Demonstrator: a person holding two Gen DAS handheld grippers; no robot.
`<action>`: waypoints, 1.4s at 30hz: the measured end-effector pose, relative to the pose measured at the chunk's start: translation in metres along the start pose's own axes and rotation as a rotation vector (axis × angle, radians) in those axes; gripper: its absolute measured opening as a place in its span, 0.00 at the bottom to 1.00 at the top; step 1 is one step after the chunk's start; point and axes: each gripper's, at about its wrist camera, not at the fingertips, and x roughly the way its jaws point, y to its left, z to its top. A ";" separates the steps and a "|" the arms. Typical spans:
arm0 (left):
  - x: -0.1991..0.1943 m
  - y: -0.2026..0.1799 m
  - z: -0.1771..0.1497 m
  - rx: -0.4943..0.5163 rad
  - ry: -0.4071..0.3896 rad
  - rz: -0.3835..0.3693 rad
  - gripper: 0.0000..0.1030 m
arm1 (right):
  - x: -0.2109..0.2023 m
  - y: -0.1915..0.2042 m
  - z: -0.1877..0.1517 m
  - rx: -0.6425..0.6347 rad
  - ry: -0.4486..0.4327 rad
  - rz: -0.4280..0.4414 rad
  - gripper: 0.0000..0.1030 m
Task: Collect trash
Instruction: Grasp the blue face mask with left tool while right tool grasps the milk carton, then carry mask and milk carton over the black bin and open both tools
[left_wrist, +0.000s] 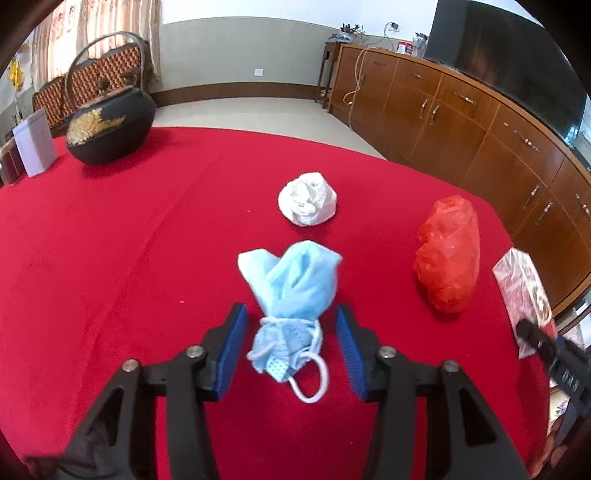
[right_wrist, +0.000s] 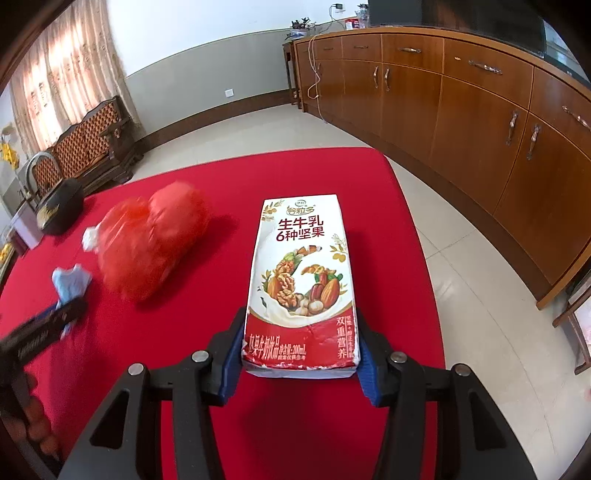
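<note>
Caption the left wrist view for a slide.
Open left gripper straddles crumpled blue face mask on red tablecloth.

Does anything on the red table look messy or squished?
Yes. The blue face mask is scrunched into a bundle with its ear loops tangled, lying between the open left gripper. A crumpled tissue and a wadded red plastic bag lie nearby. The milk carton in the right gripper looks dented at its bottom.

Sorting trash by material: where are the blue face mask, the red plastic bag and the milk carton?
blue face mask (left_wrist: 295, 284), left wrist view, bunched body.
red plastic bag (left_wrist: 448, 254), left wrist view, middle.
milk carton (right_wrist: 303, 273), right wrist view, printed front.
</note>
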 end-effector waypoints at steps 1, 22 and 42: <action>-0.001 0.000 0.001 -0.003 -0.003 -0.006 0.29 | -0.002 0.001 -0.003 0.002 0.003 0.007 0.53; -0.068 -0.028 -0.029 0.066 -0.058 -0.089 0.23 | -0.051 -0.013 -0.026 0.098 -0.031 0.055 0.52; -0.105 -0.063 -0.075 0.123 -0.028 -0.147 0.23 | -0.109 -0.024 -0.104 0.098 0.061 0.074 0.67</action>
